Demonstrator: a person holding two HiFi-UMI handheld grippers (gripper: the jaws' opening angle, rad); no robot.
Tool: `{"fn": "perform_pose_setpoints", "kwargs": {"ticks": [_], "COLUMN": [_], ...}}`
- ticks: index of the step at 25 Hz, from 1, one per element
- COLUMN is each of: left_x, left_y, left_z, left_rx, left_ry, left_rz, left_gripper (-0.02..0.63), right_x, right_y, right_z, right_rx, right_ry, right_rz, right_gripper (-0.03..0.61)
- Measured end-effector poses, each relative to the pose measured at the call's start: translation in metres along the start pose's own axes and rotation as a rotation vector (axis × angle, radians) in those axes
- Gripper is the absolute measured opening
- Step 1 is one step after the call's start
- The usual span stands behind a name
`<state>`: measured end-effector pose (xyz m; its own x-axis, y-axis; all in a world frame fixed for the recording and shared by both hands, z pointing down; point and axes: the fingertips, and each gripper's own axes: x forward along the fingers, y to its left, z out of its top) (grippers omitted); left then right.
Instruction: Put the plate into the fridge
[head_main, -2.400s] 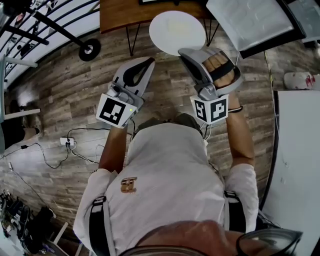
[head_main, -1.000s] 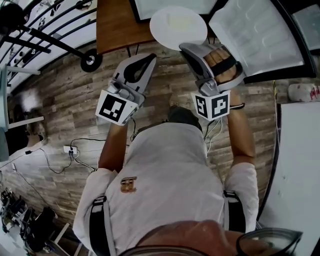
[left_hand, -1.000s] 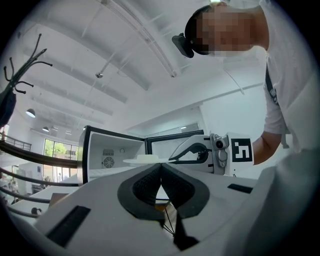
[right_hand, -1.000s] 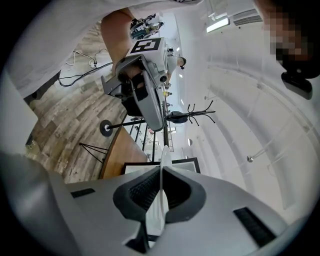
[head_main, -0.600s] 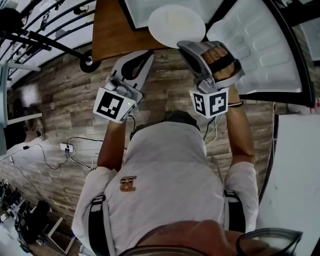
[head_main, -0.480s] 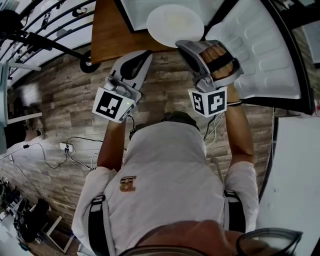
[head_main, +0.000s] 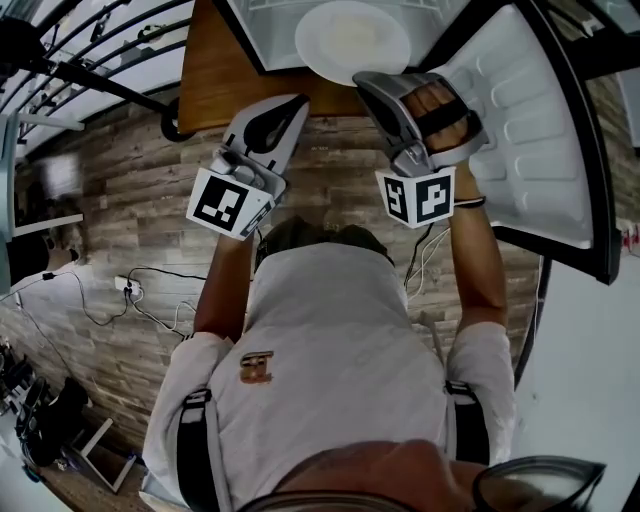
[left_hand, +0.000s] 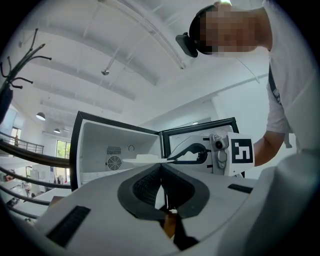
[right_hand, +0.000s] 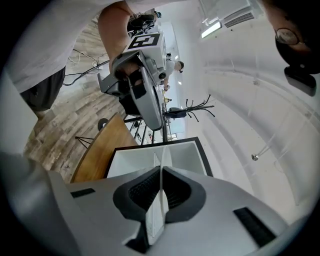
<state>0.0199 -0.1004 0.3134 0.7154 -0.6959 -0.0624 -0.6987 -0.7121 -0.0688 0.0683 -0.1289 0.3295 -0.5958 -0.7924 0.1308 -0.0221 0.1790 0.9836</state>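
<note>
Plate (head_main: 352, 38) sits level at the mouth of the open fridge (head_main: 238, 28), its rim pinched in the right gripper's (head_main: 372, 82) closed fingers. Left gripper (head_main: 293, 103) fingers are shut on nothing. Insertion step: next move looks like pushing it in level and setting it down inside; what shows of the compartment looks bare.

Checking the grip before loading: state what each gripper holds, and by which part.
Right gripper: the white plate, pinched by its near rim. Left gripper: shut, holding nothing.
</note>
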Motion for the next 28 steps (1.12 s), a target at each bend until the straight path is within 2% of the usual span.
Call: {"fn": "perform_pose_setpoints", "kwargs": {"ticks": [11, 21, 28], "left_x": [0.022, 0.056, 0.064], "left_y": [0.036, 0.113, 0.131], "left_z": [-0.005, -0.016, -0.021], "left_rx": [-0.009, -0.015, -0.013], "left_ry": [-0.015, -0.024, -0.037], "left_rz": [-0.019, -0.089, -0.141], "left_gripper": [0.018, 0.018, 0.018], "right_x": [0.045, 0.127, 0.152], "right_y": [-0.004, -0.011, -0.005], "right_z": [-0.018, -0.053, -0.064], "right_rx": [-0.004, 0.001, 0.002], "right_ry": [0.028, 0.112, 0.166], "right_rz": [0.013, 0.039, 0.049], "right_gripper": [0.035, 0.035, 0.035]}}
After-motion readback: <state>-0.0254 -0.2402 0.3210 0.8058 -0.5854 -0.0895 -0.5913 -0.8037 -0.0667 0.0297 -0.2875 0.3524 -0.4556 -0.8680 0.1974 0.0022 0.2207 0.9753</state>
